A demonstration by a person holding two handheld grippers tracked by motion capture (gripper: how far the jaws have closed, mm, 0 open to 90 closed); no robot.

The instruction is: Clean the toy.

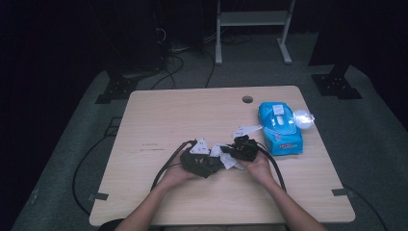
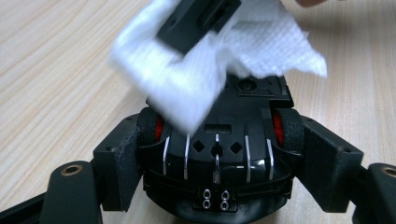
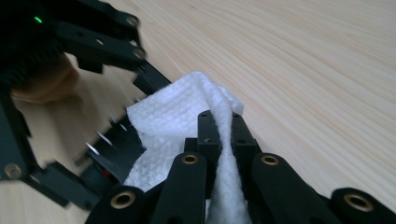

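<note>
At table centre: left claw [image 2: 215, 154] grasps toy car [image 2: 217, 140], nose probably toward camera; right claw [image 3: 223, 135] pinches wipe [image 3: 177, 116].

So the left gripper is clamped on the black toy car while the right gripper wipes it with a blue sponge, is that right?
Not quite: it is a white wipe, not a blue sponge. The right gripper view shows the right gripper shut on the wipe. The rest holds: the left gripper view shows the left gripper clamped on the black toy car, with the wipe laid over it.
</note>
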